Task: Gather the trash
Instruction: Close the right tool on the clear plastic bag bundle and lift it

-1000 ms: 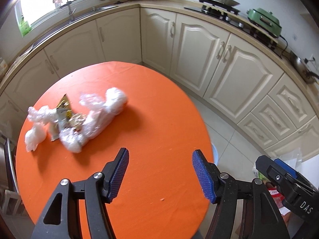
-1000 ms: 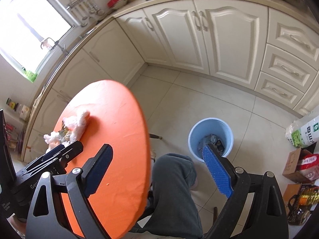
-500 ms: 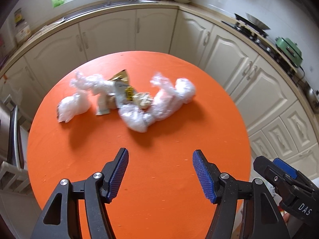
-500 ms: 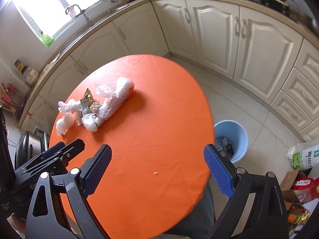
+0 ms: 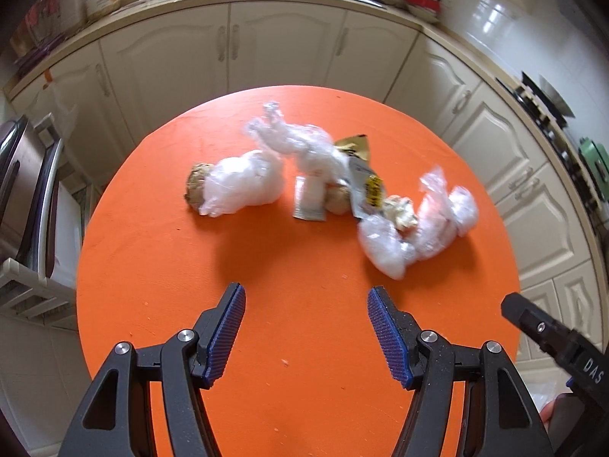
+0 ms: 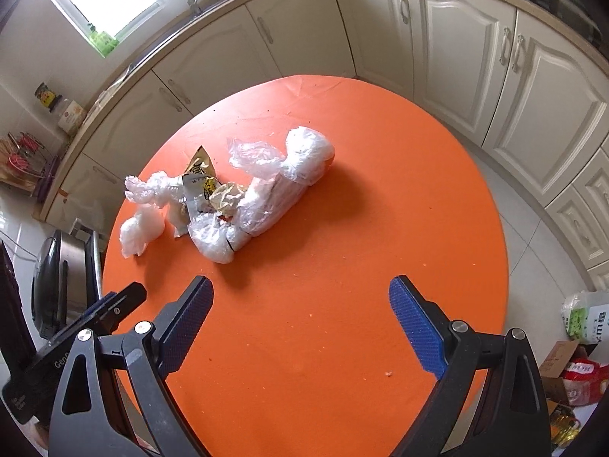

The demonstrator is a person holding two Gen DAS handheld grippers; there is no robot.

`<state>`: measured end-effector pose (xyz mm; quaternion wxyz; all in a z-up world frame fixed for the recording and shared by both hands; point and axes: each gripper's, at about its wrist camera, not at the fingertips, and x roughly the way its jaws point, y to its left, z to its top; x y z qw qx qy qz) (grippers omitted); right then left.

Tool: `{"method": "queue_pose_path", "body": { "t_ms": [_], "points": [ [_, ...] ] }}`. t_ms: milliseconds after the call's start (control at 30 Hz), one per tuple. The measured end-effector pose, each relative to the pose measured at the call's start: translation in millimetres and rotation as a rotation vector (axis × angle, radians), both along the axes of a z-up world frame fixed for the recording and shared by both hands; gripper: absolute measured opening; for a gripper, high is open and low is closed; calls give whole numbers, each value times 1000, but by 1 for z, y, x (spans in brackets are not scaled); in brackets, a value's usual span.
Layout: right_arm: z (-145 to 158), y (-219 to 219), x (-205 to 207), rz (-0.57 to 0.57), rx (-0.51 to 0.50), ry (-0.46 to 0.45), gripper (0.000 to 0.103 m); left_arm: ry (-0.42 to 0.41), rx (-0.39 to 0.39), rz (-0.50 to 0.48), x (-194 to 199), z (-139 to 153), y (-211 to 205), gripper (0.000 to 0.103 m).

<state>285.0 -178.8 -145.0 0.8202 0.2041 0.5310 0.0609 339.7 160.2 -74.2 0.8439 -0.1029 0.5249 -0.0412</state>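
Note:
A heap of trash lies on the round orange table (image 5: 304,342) (image 6: 380,228). It holds a small white plastic bag (image 5: 239,186) (image 6: 139,230), a crumpled clear bag (image 5: 297,141) (image 6: 152,190), a gold snack wrapper (image 5: 361,175) (image 6: 200,179) and a long clear bag (image 5: 418,228) (image 6: 274,194). My left gripper (image 5: 306,301) is open and empty above the table, short of the heap. My right gripper (image 6: 300,291) is open and empty, also short of the heap.
Cream kitchen cabinets (image 5: 285,45) (image 6: 475,57) curve around the far side of the table. A metal appliance (image 5: 23,190) (image 6: 57,285) stands left of the table. Bags and boxes (image 6: 578,342) lie on the floor at the right.
Both views have swung left onto the table. The trash heap now sits centred ahead of both grippers. The blue bin has left the right wrist view. Both grippers stayed open.

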Motion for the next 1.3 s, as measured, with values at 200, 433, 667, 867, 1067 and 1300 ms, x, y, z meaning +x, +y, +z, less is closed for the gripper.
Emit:
{"method": "queue_pose_path", "body": {
  "t_ms": [200, 433, 667, 867, 1067, 1300],
  "points": [
    [-14, 22, 38, 8, -16, 44, 95, 20, -31, 54, 25, -11, 28, 62],
    [-39, 34, 85, -22, -47, 102, 95, 42, -39, 77, 50, -28, 42, 62],
    [-59, 46, 114, -28, -41, 139, 95, 75, -59, 79, 64, -42, 50, 62],
    [-57, 30, 118, -101, -56, 125, 93, 82, -67, 89, 64, -44, 53, 62],
    [-65, 33, 119, -70, -161, 159, 95, 88, -66, 94, 64, -46, 49, 62],
    [-62, 75, 110, 103, -328, 94, 71, 85, -60, 78, 57, -43, 41, 62]
  ]
}}
